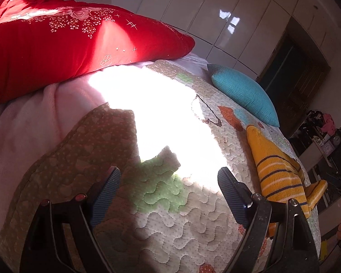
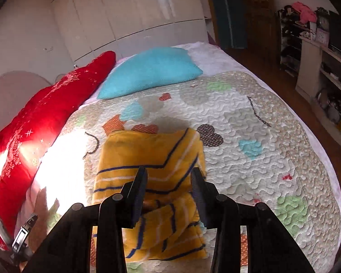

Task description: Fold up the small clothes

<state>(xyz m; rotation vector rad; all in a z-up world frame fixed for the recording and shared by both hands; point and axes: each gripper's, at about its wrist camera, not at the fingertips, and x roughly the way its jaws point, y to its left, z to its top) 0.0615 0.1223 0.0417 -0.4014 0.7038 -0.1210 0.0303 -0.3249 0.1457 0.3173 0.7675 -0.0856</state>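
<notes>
Yellow striped garment (image 2: 152,173) lies partly folded on the quilt (image 2: 261,159), directly under and ahead of the right tool (image 2: 169,177), whose jaws stand part-open and empty. Left tool (image 1: 169,179) gapes wide, garment off to its right.

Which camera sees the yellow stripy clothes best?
The right wrist view: the yellow striped garment lies in the middle, spread on the quilt under the open right claw. The left wrist view catches it only at the right edge, partly hidden.
</notes>
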